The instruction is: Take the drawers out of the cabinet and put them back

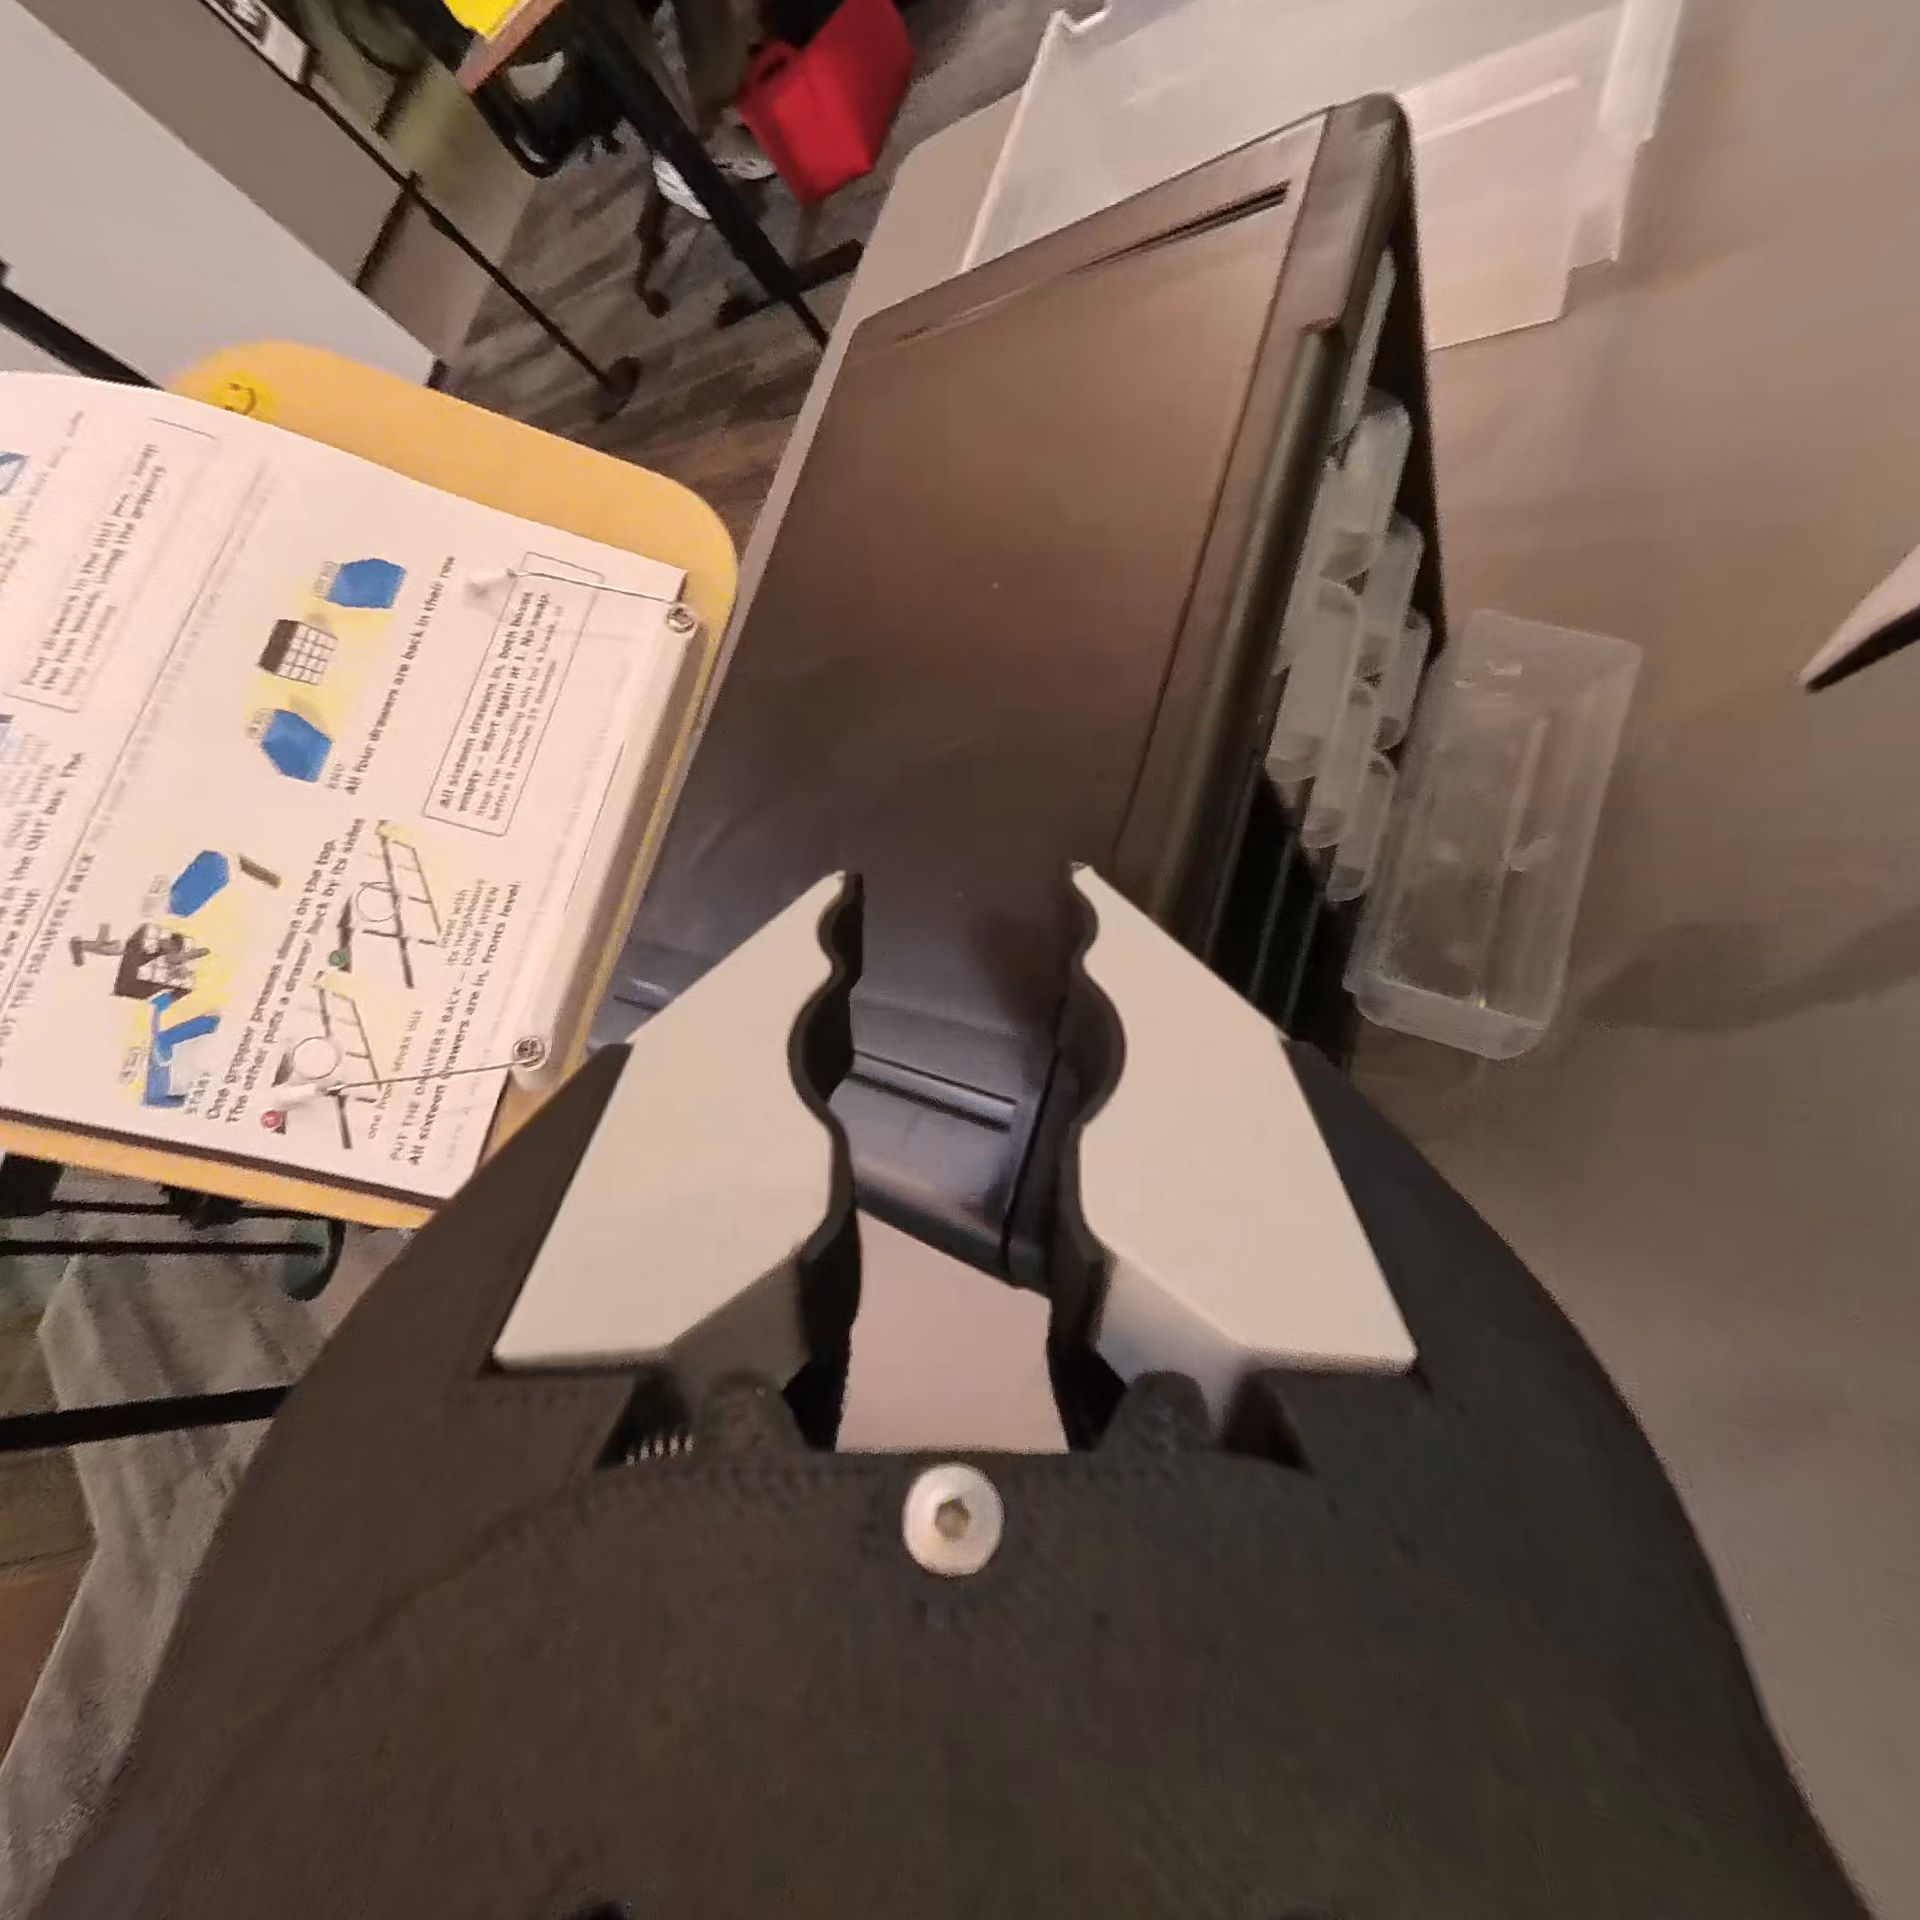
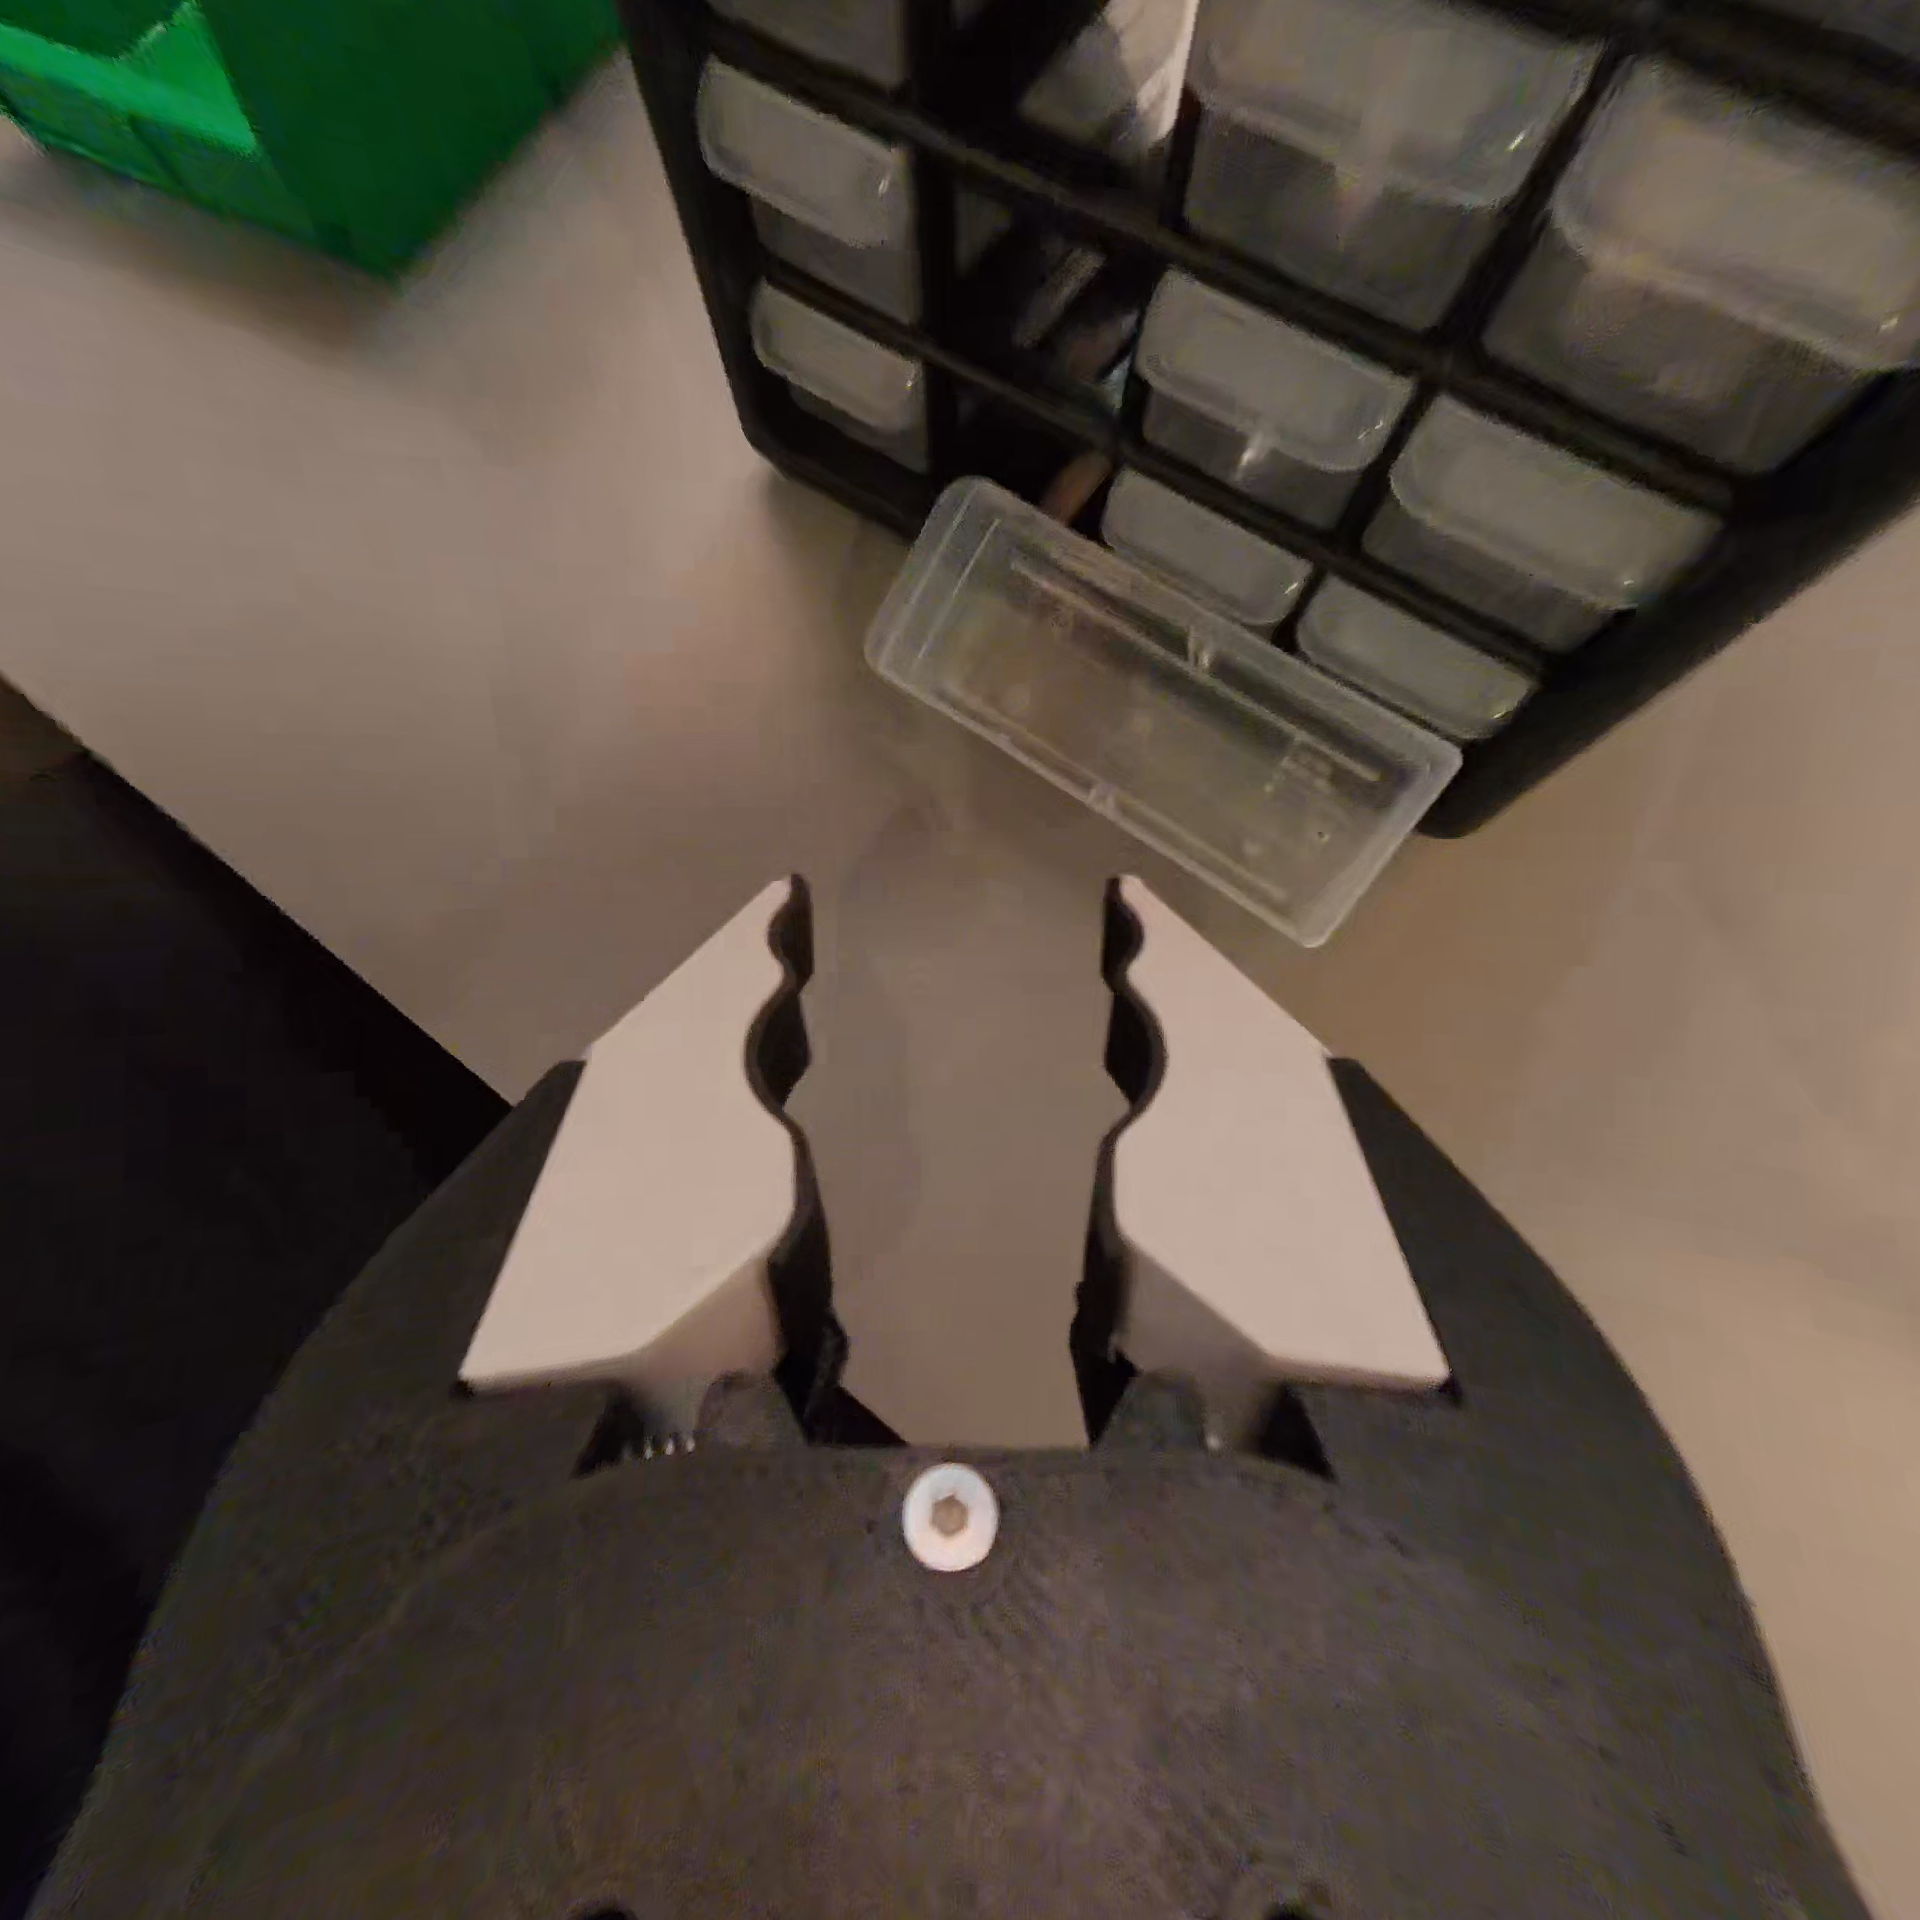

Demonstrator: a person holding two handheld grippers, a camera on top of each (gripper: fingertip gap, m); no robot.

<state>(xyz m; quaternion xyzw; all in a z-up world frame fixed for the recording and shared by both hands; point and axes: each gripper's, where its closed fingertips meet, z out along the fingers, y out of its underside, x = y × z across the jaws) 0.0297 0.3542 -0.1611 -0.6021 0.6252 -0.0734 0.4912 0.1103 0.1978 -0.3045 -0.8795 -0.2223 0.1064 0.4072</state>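
My left gripper (image 1: 961, 883) is spread above the cabinet (image 1: 1039, 623) top; my right gripper (image 2: 956, 883), spread and empty, faces the loose drawer (image 2: 1153, 707) lying before the cabinet's bottom row. A skewed pinch could skid it away.

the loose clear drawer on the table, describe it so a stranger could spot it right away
Find the black cabinet with its grid of frosted drawers on the pale table. At the foot of its front lies a clear drawer. Unlike the others, it is out of its slot, flat on the table.
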